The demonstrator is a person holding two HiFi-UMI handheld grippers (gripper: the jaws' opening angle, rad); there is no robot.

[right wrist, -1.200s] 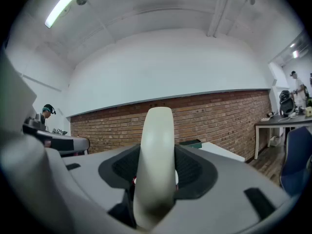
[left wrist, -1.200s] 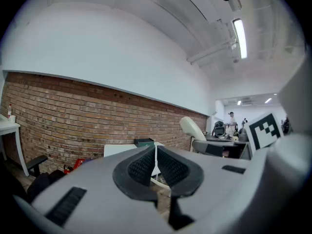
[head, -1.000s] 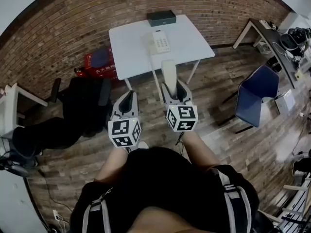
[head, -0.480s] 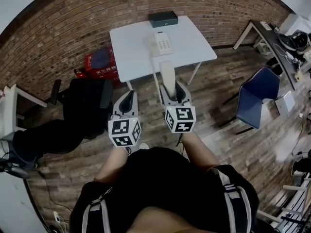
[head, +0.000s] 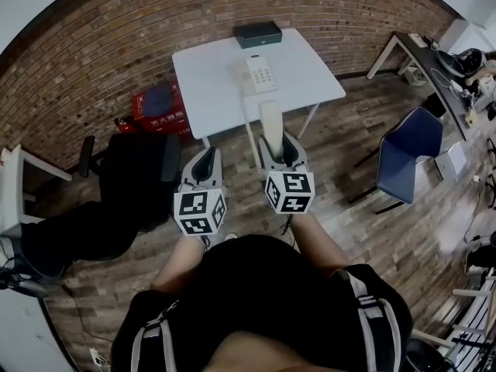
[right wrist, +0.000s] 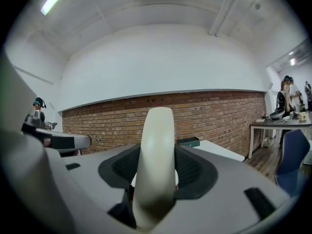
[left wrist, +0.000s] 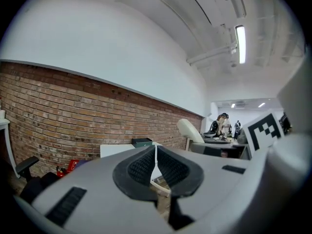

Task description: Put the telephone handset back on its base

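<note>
A cream handset [head: 270, 122] stands up between the pads of my right gripper [head: 280, 147], which is shut on it; its coiled cord [head: 249, 134] runs down towards the floor. In the right gripper view the handset [right wrist: 156, 165] fills the gap between the jaws of the right gripper [right wrist: 157, 172]. The phone base [head: 258, 74] with its keypad lies on the white table [head: 213, 76] ahead of both grippers, apart from them. My left gripper [head: 203, 165] is beside the right one, its pads [left wrist: 146, 162] pressed together with nothing held.
A black box [head: 259, 33] sits at the table's far edge by the brick wall. A red box [head: 159, 103] and a black office chair [head: 136, 165] are on the floor at left. A blue chair [head: 407, 149] and a desk [head: 422, 49] are at right.
Both grippers have drifted a little together with the person. The handset stays gripped in the right one, and the left stays shut.
</note>
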